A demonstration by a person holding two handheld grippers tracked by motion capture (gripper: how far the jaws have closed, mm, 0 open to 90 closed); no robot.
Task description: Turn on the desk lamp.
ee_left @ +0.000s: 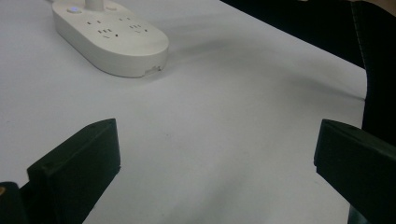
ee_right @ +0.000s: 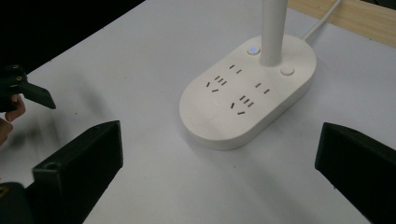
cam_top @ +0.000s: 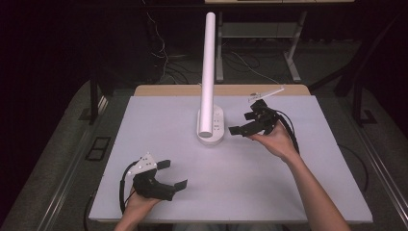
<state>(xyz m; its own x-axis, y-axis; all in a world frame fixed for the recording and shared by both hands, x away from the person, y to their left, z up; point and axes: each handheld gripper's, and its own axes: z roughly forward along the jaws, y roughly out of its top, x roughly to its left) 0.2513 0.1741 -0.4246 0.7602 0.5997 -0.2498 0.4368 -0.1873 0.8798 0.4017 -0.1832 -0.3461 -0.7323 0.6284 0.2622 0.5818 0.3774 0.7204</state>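
A white desk lamp (cam_top: 209, 72) stands mid-worktop (cam_top: 288, 183) on an oval base with sockets (ee_right: 247, 93), its cord (ee_right: 322, 18) running off the far edge. The right tool (cam_top: 245, 123) hovers just beside the base, jaws spread; the left tool (cam_top: 174, 174), spread and empty, sits near the front. Dark floor with cables lies behind.

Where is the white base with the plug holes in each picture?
High view: the white base sits mid-table at the foot of the white pole, closest to the right hand-held gripper.
Left gripper view: top left, beyond the open jaws.
Right gripper view: centre right, pole rising from it.
Shared landmark: the small lit button beside the pole.
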